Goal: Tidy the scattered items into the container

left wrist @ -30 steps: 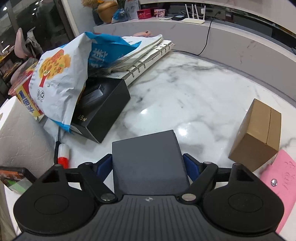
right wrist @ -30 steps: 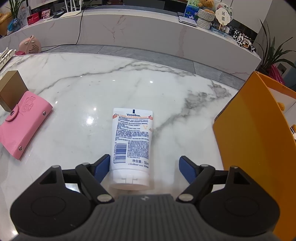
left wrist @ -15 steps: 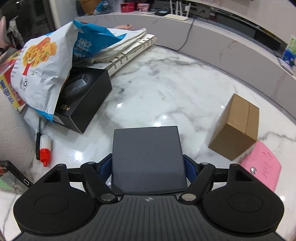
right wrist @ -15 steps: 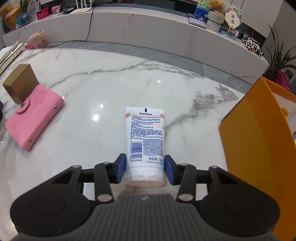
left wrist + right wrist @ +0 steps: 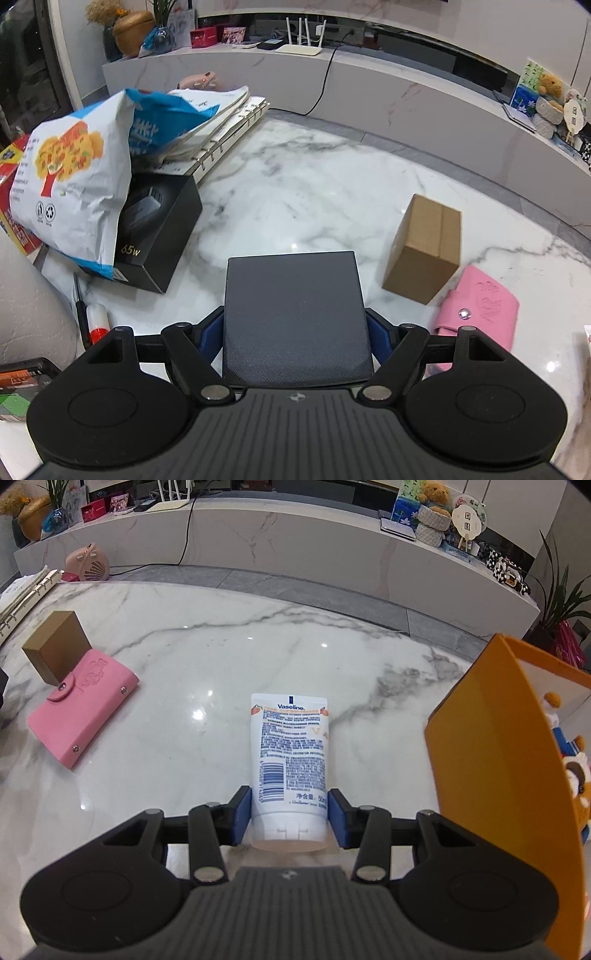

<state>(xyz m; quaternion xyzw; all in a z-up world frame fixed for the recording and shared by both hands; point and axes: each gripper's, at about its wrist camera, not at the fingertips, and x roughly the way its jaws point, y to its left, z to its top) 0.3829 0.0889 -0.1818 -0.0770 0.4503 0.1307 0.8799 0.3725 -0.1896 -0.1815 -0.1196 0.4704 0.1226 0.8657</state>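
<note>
In the left wrist view my left gripper (image 5: 295, 332) is shut on a dark grey flat box (image 5: 291, 295), held above the marble table (image 5: 303, 192). A small cardboard box (image 5: 424, 251) and a pink snap wallet (image 5: 480, 306) lie to its right. In the right wrist view my right gripper (image 5: 290, 814) is shut on the cap end of a white Vaseline tube (image 5: 290, 746) that lies on the table. The orange container (image 5: 491, 768) stands at the right, and the pink wallet (image 5: 83, 716) and cardboard box (image 5: 55, 646) lie far left.
A snack bag (image 5: 74, 192), a black charger box (image 5: 155, 229) and a ring binder (image 5: 229, 133) crowd the table's left side. A red-capped stick (image 5: 96, 321) lies near the left edge. A stuffed toy (image 5: 569, 760) sits inside the orange container.
My right gripper's blue pads have come together onto the Vaseline tube. My left gripper has risen a little and swung right with the dark grey box still in it.
</note>
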